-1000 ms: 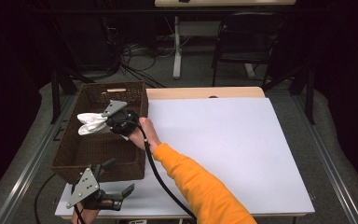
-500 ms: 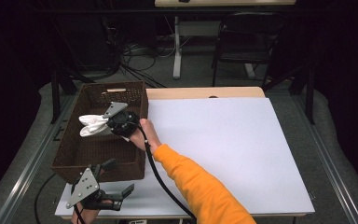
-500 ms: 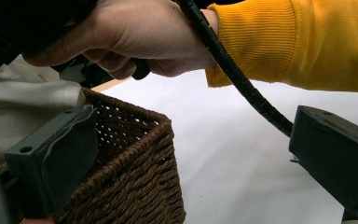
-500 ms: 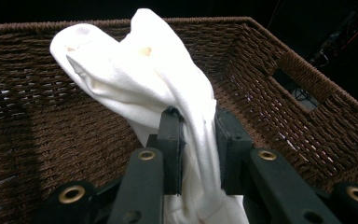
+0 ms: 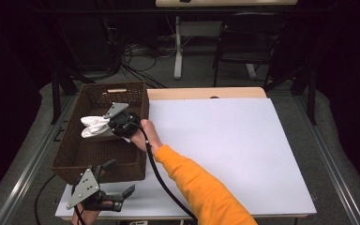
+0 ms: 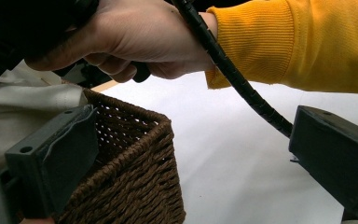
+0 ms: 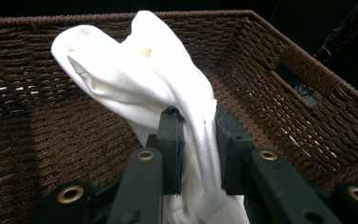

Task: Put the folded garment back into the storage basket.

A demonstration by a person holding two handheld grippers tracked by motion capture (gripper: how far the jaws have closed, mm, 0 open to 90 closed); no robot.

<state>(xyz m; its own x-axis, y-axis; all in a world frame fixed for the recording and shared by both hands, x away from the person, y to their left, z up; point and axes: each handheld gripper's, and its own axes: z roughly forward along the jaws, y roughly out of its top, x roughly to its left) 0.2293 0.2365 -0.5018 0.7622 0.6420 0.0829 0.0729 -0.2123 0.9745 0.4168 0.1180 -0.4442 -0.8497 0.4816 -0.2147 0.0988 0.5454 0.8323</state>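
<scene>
The right gripper (image 5: 113,127) is clamped on the white cloth (image 7: 140,79), held above the wicker basket (image 5: 136,91) at the tabletop's left edge. The cloth's long axis extends leftward beyond the jaws. The left gripper (image 5: 117,194) rests open at the near-left corner.

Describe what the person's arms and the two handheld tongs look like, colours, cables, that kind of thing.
The right arm wears an orange ribbed-knit sleeve. The right tongs are black, with flat pads and brass-coloured rivets on their linkage bars. A black ribbed cable trails from them. The left tongs are dark grey with blocky jaws and carry a grey three-cornered plate on top.
</scene>
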